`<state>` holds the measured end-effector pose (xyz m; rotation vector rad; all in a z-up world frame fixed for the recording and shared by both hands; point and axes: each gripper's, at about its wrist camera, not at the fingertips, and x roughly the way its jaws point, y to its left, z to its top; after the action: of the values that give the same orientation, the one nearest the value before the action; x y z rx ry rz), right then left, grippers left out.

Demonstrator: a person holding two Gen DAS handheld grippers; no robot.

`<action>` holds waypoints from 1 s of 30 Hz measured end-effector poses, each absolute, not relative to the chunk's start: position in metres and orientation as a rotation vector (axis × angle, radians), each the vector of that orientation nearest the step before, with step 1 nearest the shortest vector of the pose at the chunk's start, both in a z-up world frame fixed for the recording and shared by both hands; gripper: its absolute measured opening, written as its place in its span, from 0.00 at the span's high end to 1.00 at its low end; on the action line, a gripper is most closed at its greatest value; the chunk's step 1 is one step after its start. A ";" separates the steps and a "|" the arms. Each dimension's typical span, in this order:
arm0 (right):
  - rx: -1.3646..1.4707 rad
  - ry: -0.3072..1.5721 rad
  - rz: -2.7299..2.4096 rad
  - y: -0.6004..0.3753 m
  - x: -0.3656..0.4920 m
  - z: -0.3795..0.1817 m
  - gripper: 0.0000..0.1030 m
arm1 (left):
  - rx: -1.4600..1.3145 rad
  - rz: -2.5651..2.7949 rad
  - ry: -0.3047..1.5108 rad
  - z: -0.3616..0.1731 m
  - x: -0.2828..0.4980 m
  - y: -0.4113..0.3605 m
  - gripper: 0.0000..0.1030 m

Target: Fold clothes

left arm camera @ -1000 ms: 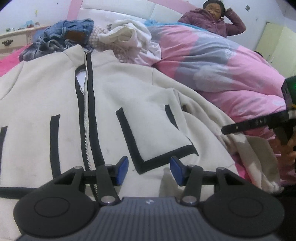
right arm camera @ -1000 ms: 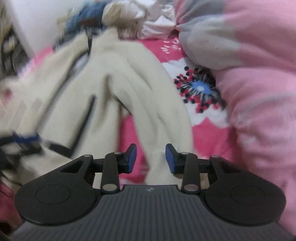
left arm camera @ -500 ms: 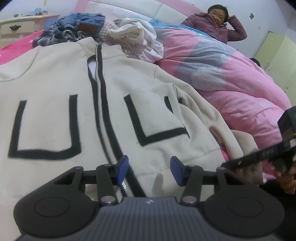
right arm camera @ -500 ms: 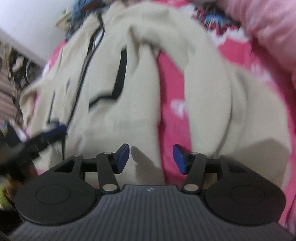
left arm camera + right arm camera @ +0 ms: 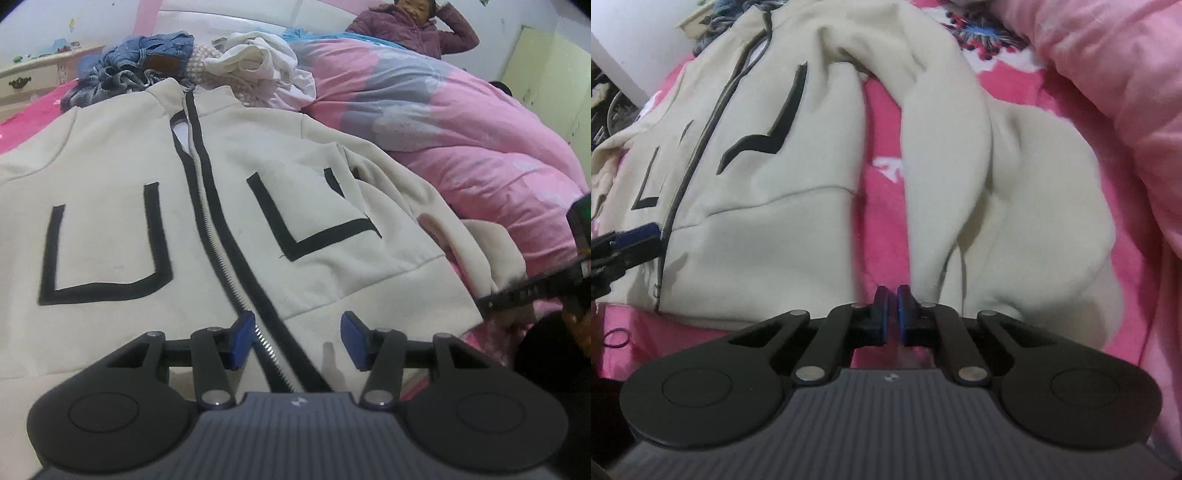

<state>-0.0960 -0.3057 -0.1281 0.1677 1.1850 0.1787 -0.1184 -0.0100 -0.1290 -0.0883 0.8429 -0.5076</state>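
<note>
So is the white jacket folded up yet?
Not yet. The jacket lies spread flat on the bed, front up, its sleeve still stretched out beside it.

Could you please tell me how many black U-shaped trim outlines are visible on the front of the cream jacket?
2: one U outline left of the zipper, the other right of it, partly folded. Others may be hidden beneath folds.

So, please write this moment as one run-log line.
left gripper: open above jacket zipper | right gripper: fingers just closed beside sleeve, nothing visible between
</note>
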 end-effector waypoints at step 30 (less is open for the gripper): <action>-0.735 0.776 0.931 -0.123 -0.145 -0.123 0.64 | 0.622 -0.889 0.657 -0.141 -0.172 -0.048 0.82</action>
<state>-0.1451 -0.1233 -0.1227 -0.7352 0.7755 0.9309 -0.1716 -0.0484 -0.1406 0.6219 0.6571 -0.8889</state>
